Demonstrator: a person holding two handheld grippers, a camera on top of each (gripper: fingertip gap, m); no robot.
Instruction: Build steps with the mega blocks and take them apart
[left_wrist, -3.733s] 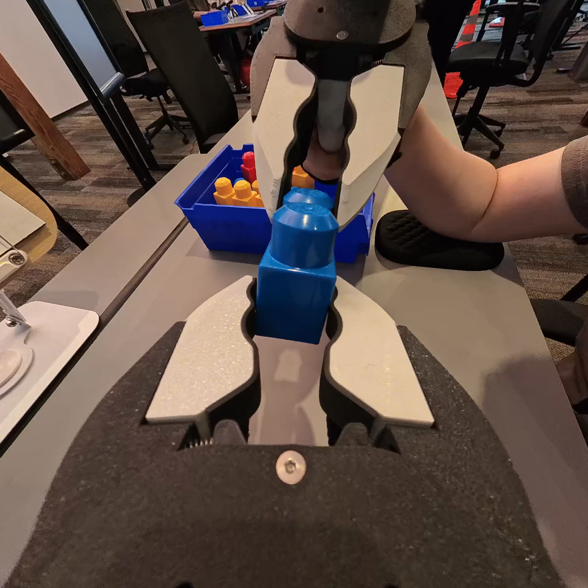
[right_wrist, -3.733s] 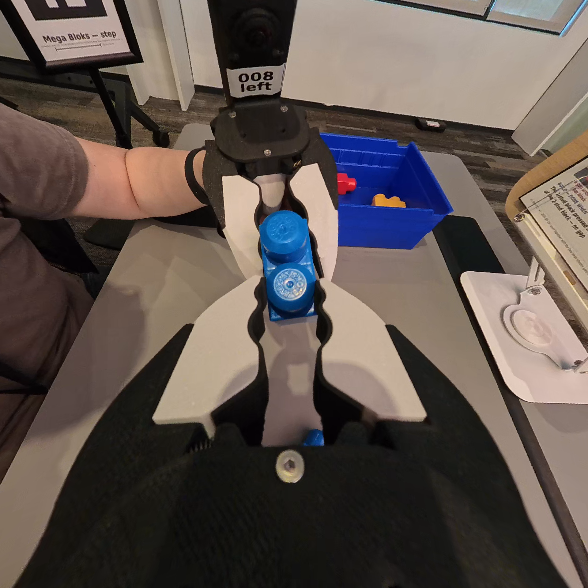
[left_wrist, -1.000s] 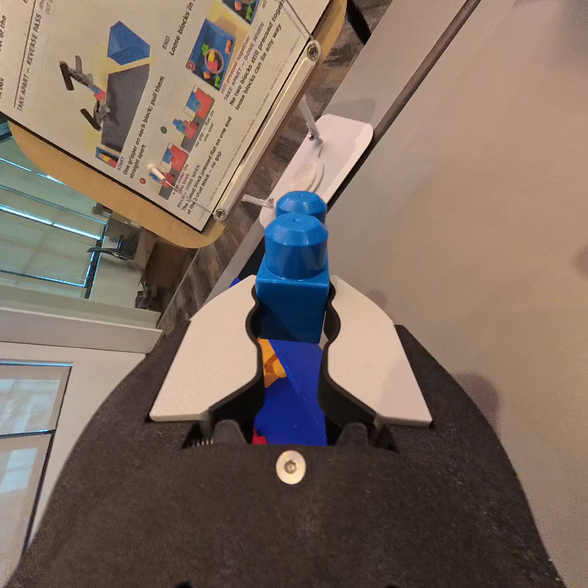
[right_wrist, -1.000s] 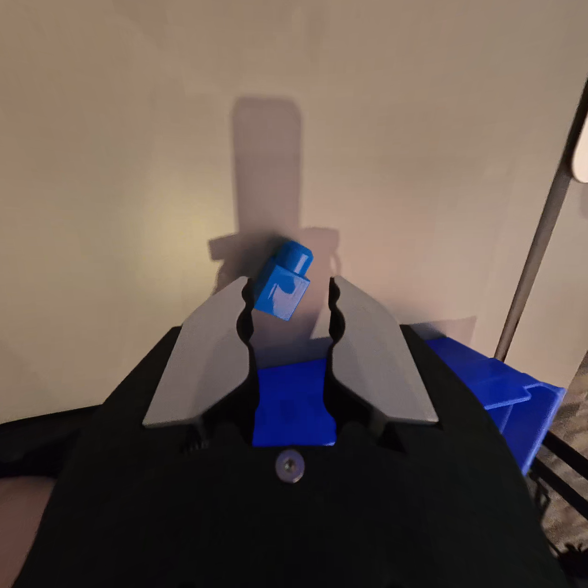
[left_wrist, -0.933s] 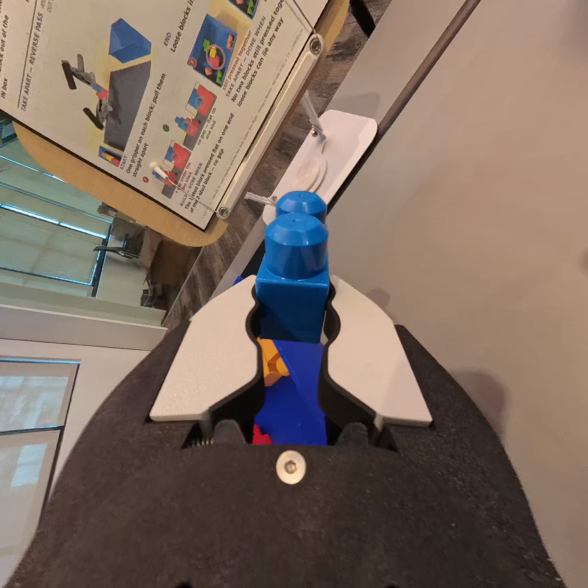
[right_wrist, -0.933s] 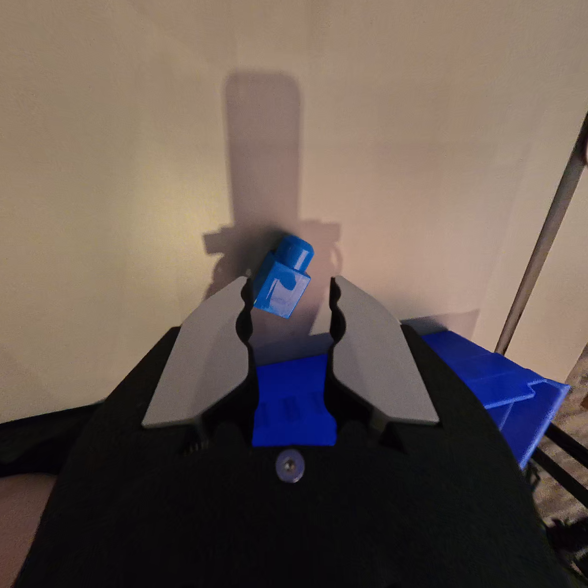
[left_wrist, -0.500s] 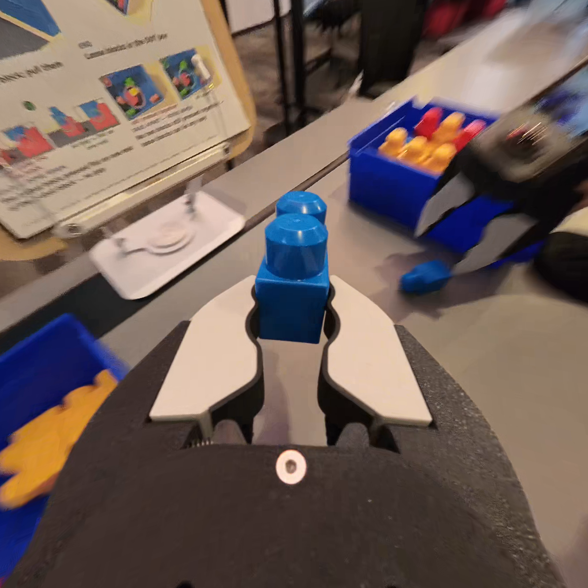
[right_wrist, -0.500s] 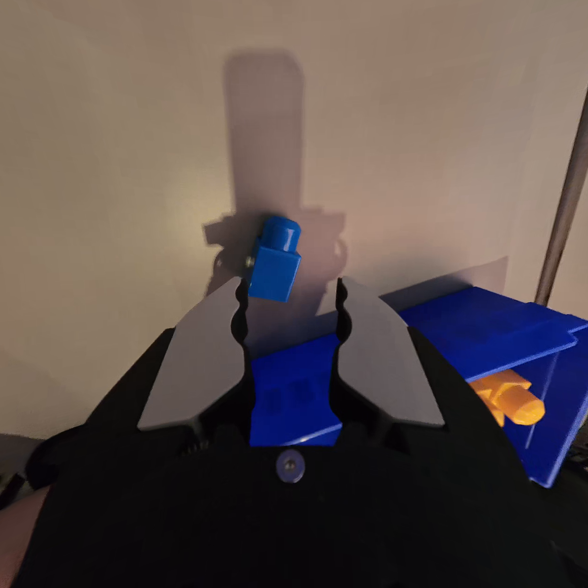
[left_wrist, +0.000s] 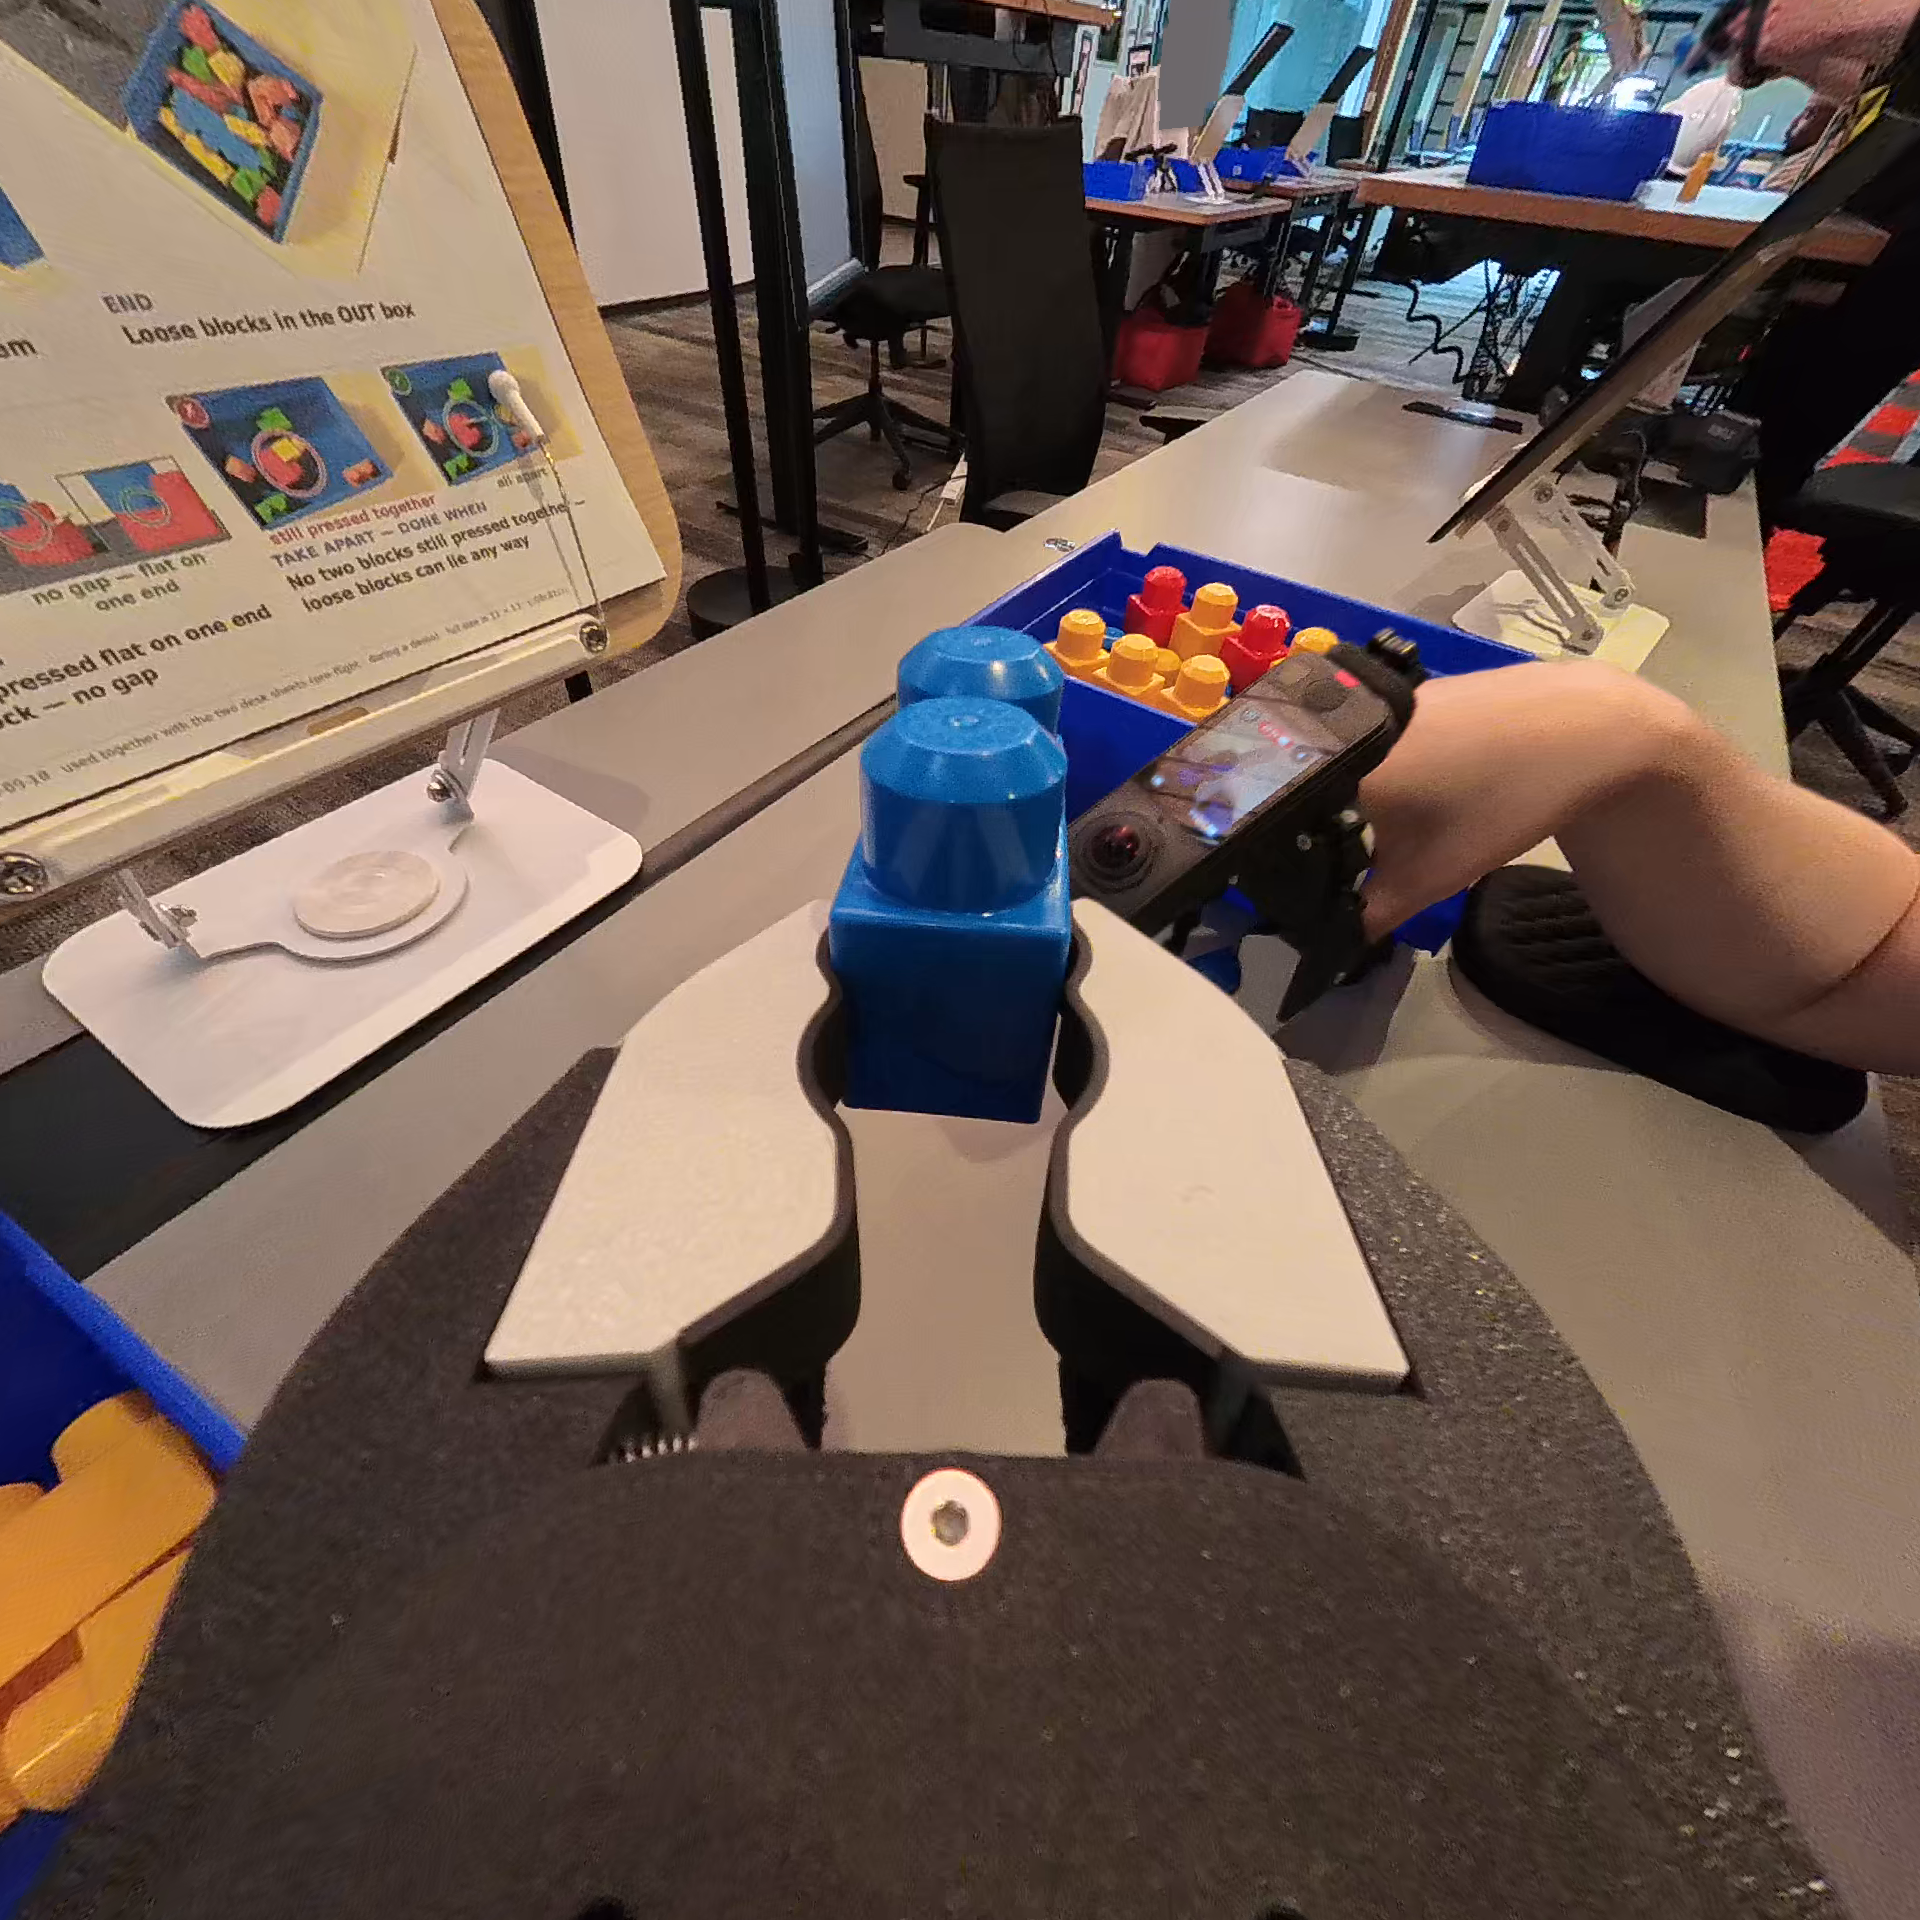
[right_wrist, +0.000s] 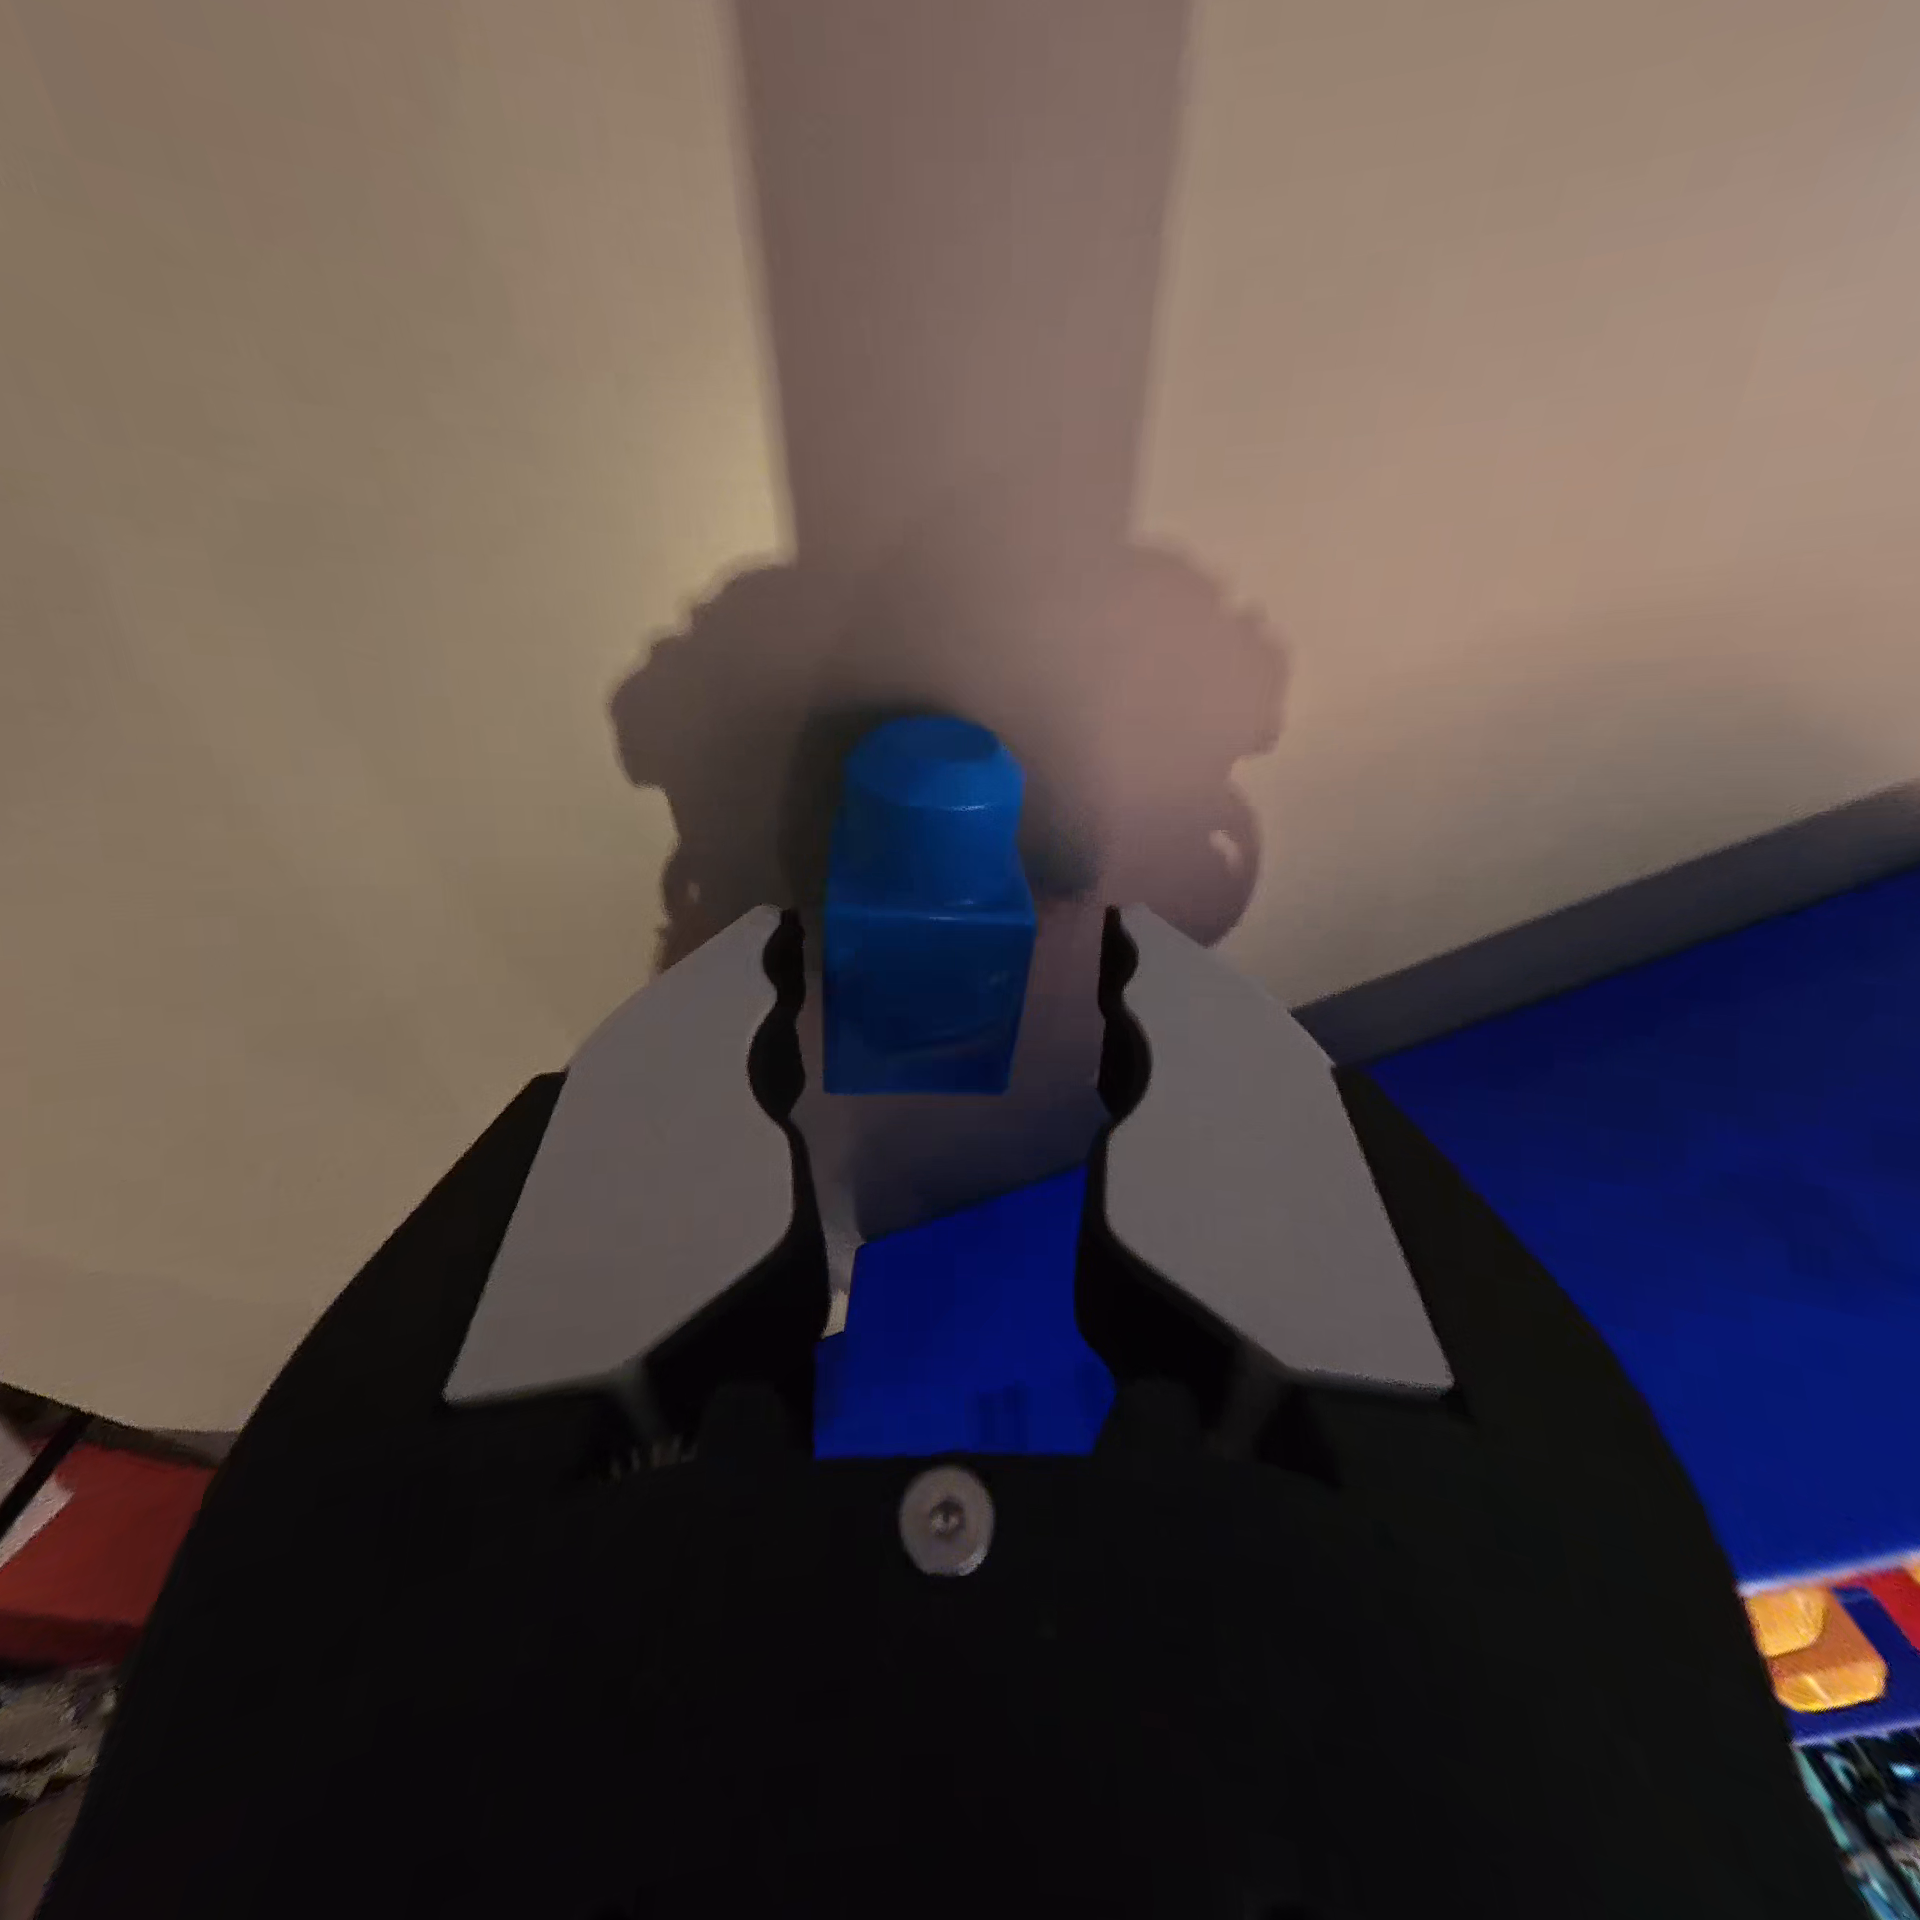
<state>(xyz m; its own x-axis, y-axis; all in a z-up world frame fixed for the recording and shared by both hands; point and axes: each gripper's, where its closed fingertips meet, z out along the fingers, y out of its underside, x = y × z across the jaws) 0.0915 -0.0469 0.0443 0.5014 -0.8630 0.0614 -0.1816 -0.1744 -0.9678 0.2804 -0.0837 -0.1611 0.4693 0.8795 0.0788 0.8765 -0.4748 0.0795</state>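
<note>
Left hand-held gripper (left_wrist: 951, 1023) pinches your two-stud blue block (left_wrist: 954, 925) | right hand-held gripper (right_wrist: 945, 997) spread around loose one-stud block (right_wrist: 923, 935) on table (right_wrist: 312, 520) | blocks apart; binning likely remains

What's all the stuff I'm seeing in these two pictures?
two-stud block: one, blue, clamped in the left gripper.
single-stud block: one, blue, on the table between the right gripper's open jaws.
far bin: one, blue, across the table, holding orange and red blocks.
near bin: one, blue, lower left corner, orange blocks inside.
instruction board: one, on a white stand, left.
black pad: one, under the person's forearm.
table: one, grey.
left gripper: shut on the block.
right gripper: open.
</note>
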